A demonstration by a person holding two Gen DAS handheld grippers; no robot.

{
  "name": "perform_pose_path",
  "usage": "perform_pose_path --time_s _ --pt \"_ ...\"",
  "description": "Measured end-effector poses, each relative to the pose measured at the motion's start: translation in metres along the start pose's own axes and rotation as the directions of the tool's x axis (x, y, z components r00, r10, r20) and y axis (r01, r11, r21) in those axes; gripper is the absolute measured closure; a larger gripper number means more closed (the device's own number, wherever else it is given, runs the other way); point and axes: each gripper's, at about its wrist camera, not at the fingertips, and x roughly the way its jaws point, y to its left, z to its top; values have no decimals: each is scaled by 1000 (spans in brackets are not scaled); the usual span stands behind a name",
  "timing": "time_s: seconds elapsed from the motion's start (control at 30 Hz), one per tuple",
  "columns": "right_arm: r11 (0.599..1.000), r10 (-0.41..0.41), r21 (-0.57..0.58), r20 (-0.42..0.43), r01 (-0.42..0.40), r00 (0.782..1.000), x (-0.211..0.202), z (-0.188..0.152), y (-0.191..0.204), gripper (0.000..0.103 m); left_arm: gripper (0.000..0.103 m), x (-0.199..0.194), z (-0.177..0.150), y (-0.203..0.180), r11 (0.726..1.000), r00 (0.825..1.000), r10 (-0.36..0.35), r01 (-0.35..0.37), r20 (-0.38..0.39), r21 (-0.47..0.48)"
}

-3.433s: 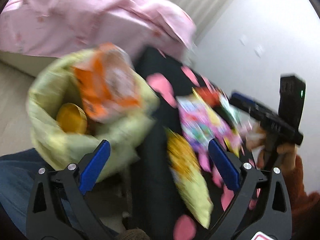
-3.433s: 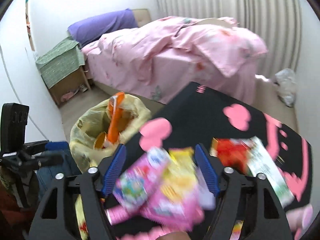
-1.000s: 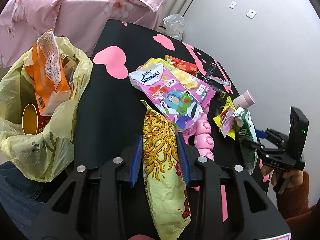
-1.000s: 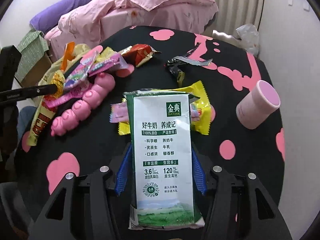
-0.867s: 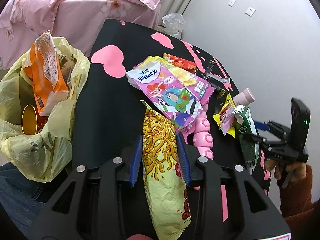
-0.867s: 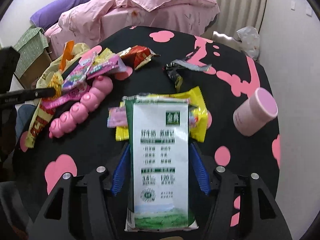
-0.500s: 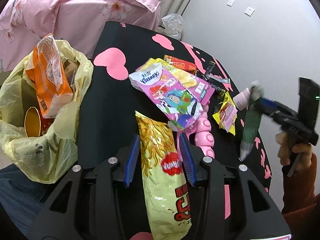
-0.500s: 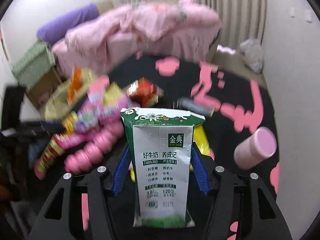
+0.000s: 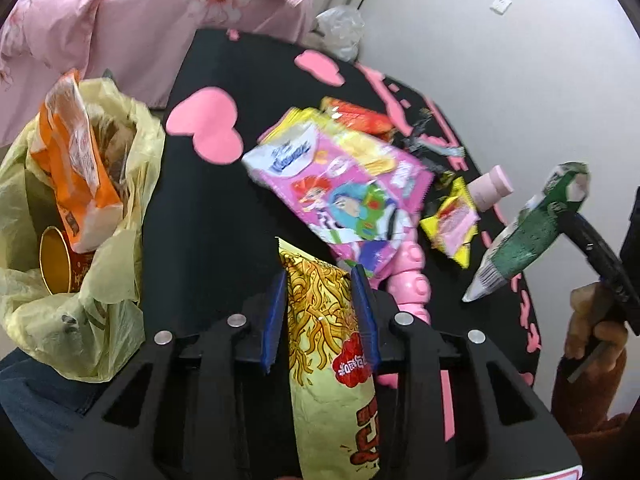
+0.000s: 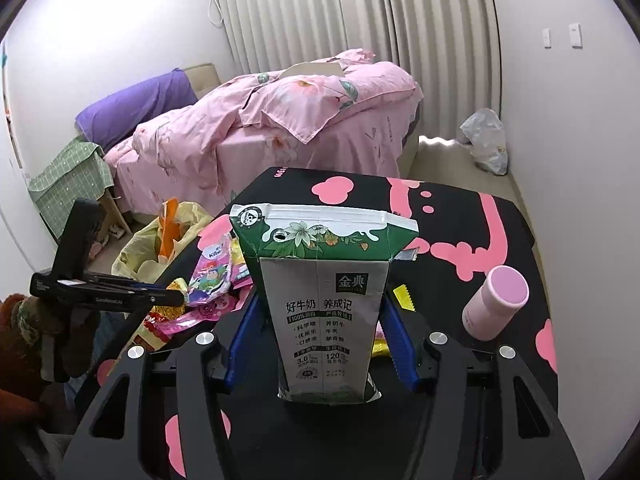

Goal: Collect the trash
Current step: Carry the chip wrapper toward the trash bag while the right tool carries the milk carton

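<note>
My left gripper [image 9: 320,312] is shut on a yellow noodle snack bag [image 9: 332,360] and holds it over the near edge of the black table [image 9: 208,208]. My right gripper [image 10: 322,334] is shut on a green and white milk carton [image 10: 324,300], lifted upright above the table; the carton also shows in the left wrist view [image 9: 528,232]. A yellow trash bag [image 9: 100,280] hangs open at the table's left side, with an orange packet [image 9: 76,160] and a cup [image 9: 56,260] inside. It also shows in the right wrist view [image 10: 136,248].
On the table lie a pink Kleenex pack [image 9: 340,184], a pink caterpillar toy [image 9: 408,276], a yellow wrapper [image 9: 452,220], a red packet [image 9: 356,116], a dark wrapper [image 9: 432,148] and a pink tube [image 10: 496,300]. A pink bed [image 10: 280,120] stands behind.
My right gripper has lifted the milk carton off the table and raised it upright. My left gripper has lifted the noodle bag a little and drawn it back.
</note>
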Motion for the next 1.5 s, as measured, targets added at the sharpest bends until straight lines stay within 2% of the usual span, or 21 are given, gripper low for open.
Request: perform_pose_path --time_s 0.13,0.2,0.33,0.37,0.47,0.6,0.73,0.8,0.93,1.0,1.1,1.13,1.2,1.23,1.27,1.3,1.43,1.5 --pt "1000 -14 -17 21 15 1000 -10 -3 6 49 73 -36 -4 -18 997 993 10 -18 115 70" --pt "1000 -10 -15 33 10 999 -15 -2 8 49 73 -55 -6 -24 995 982 22 -40 188 95" --pt "1000 -6 -25 68 8 998 -26 -1 18 49 72 -95 -8 -33 988 932 40 -90 360 125" --pt "1000 -7 -27 72 8 997 -28 0 20 49 72 -101 -9 -33 988 925 42 -95 379 123" --pt "999 -6 -39 93 9 996 -36 2 27 49 72 -112 -8 -31 986 909 74 -129 409 107" --pt "998 -5 -56 111 11 994 -41 5 36 49 72 -119 -9 -24 988 897 89 -134 434 73" --pt "999 3 -51 122 3 992 -40 5 40 49 72 -121 -8 -12 994 863 75 -102 500 28" --pt "999 15 -37 120 -10 993 -37 7 40 49 72 -116 -6 -8 995 852 81 -102 517 11" --pt "998 54 -42 125 -49 991 -28 17 48 49 72 -109 -1 10 990 848 136 -138 513 -36" --pt "996 71 -69 131 -62 989 -23 26 58 49 72 -115 -1 27 985 835 172 -155 522 -77" --pt "988 136 -96 142 -123 981 -13 47 76 48 72 -138 0 59 965 787 262 -209 559 -158" --pt "984 160 -104 145 -145 976 -9 54 81 49 72 -150 0 73 952 757 306 -233 577 -199" --pt "971 219 -131 147 -200 965 6 74 99 48 72 -162 -1 90 937 725 347 -246 595 -248" --pt "965 241 -142 145 -221 960 13 81 107 49 72 -170 -2 102 926 700 374 -248 608 -284" --pt "955 276 -153 139 -254 951 25 90 118 49 72 -174 -3 109 920 687 388 -249 614 -302" --pt "948 300 -158 135 -278 944 33 96 124 49 72 -177 -3 118 911 666 407 -251 625 -326" --pt "899 429 -155 110 -410 897 91 126 160 49 72 -178 0 142 887 610 457 -259 648 -382" --pt "877 471 -160 97 -454 877 119 136 177 49 72 -177 2 151 875 601 479 -264 640 -407"
